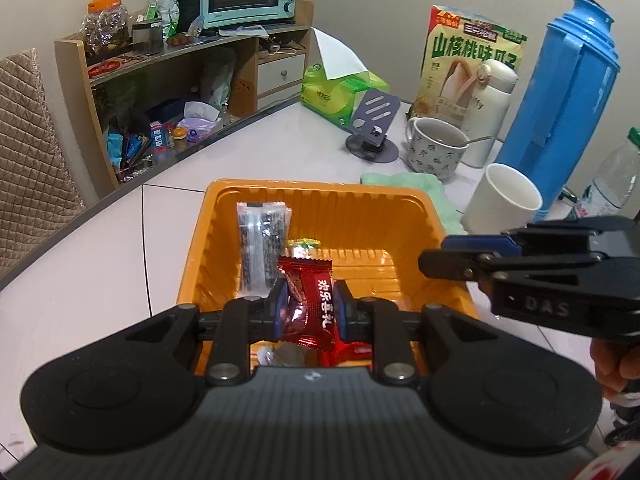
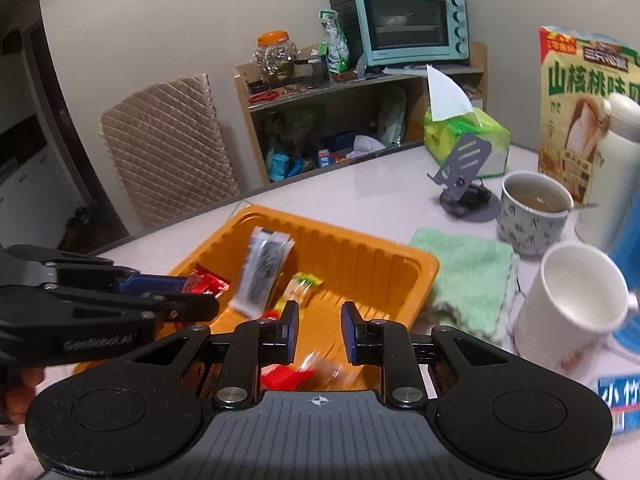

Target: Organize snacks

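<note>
Our left claw (image 1: 308, 312) is clenched on the red candy (image 1: 310, 304), above the orange tray (image 1: 224, 216) by the worktop's near edge. The right claw (image 2: 319, 330) is released, empty. We should lower the candy before releasing.

On the table (image 2: 360, 184), the tray (image 2: 404, 264) lies left of the cloth (image 2: 468, 276), with mugs (image 2: 576, 304) right of that.

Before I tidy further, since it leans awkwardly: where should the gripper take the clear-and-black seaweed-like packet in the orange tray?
Grip the packet near its upper end, across its narrow width, coming from above. It stands propped against the ribbed wall of the orange tray, so its top edge is free, while its lower end sits close to the yellow candy. The right gripper is open and probably nearest.
</note>
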`<state>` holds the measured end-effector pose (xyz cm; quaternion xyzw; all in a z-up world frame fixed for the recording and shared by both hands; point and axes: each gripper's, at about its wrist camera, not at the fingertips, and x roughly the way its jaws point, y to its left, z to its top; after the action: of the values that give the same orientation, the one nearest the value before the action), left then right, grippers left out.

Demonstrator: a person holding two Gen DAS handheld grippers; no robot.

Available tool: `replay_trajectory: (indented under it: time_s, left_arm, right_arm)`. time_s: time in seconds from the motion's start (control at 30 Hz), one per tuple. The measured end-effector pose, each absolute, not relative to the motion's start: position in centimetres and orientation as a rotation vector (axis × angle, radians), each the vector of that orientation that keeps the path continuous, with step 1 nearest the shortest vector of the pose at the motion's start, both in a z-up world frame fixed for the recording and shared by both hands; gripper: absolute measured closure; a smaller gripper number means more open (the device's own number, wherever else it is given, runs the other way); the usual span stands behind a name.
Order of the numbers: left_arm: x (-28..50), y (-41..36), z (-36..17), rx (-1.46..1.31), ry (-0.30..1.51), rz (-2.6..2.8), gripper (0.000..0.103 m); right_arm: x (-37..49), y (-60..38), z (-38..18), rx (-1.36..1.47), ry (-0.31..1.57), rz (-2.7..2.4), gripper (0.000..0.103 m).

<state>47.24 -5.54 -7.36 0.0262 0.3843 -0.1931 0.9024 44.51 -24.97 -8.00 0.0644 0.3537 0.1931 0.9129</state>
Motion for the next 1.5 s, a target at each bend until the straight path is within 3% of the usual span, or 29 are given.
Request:
replay_trajectory:
  time_s: [0.07, 0.13, 0.67, 0.73, 0.8, 0.97, 1.07, 1.2, 1.5]
  left_arm:
    - [47.0, -5.6, -7.2, 0.043, 0.793, -0.408, 0.082]
    - [47.0, -5.9, -7.1, 0.038, 0.794, -0.413, 0.082]
    - [50.5, -9.8, -8.6, 0.079, 0.797, -0.425, 0.08]
    - [50.2, -9.8, -8.5, 0.073, 0.797, -0.434, 0.077]
    - [49.8, -9.6, -8.2, 0.068, 0.793, -0.43, 0.064]
    - [48.0, -8.1, -7.3, 0.033, 0.794, -0.417, 0.063]
    - [46.5, -6.8, -6.7, 0.005, 0.798, -0.385, 0.056]
    - [43.7, -5.1, -5.2, -0.014, 0.785, -0.332, 0.049]
    - [35.5, -2.9, -1.8, -0.065, 0.765, -0.169, 0.036]
  right_arm:
    - [43.6, -25.3, -7.8, 0.16, 0.724, 0.397, 0.068]
    - [42.9, -25.6, -7.6, 0.181, 0.714, 0.381, 0.049]
    - [42.5, -28.0, -7.3, 0.232, 0.719, 0.282, 0.047]
    - [42.3, -28.1, -7.1, 0.231, 0.719, 0.287, 0.047]
    - [42.0, -28.1, -7.0, 0.234, 0.722, 0.293, 0.047]
    - [41.2, -27.9, -6.8, 0.246, 0.731, 0.308, 0.047]
    - [40.4, -27.7, -6.6, 0.248, 0.734, 0.325, 0.046]
    - [38.9, -27.3, -6.0, 0.255, 0.744, 0.347, 0.026]
    - [34.1, -26.9, -3.9, 0.245, 0.743, 0.394, 0.017]
